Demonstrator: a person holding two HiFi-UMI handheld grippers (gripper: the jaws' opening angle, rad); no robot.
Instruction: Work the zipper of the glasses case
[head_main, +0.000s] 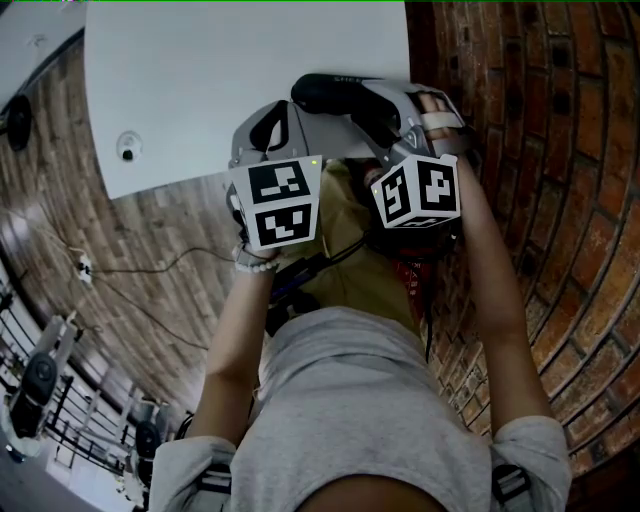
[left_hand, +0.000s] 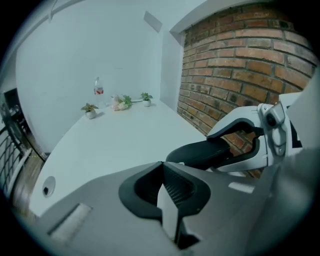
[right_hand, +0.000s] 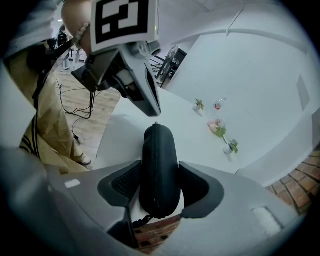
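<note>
clasping the glasses case, the right tongs stand wide; the left tongs are clenched.

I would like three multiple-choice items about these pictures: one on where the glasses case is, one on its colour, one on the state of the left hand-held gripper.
1. Where is the glasses case?
A) on a chair
B) between the jaws of the right hand-held gripper
C) in a drawer

2. What colour is the case?
A) black
B) red
C) white

3. How is the left hand-held gripper?
A) wide open
B) shut on a pen
C) shut, jaws together

Key: 1 B, its pads press the case's sides; 2 A, the shell is black; 3 C, its tips meet.
</note>
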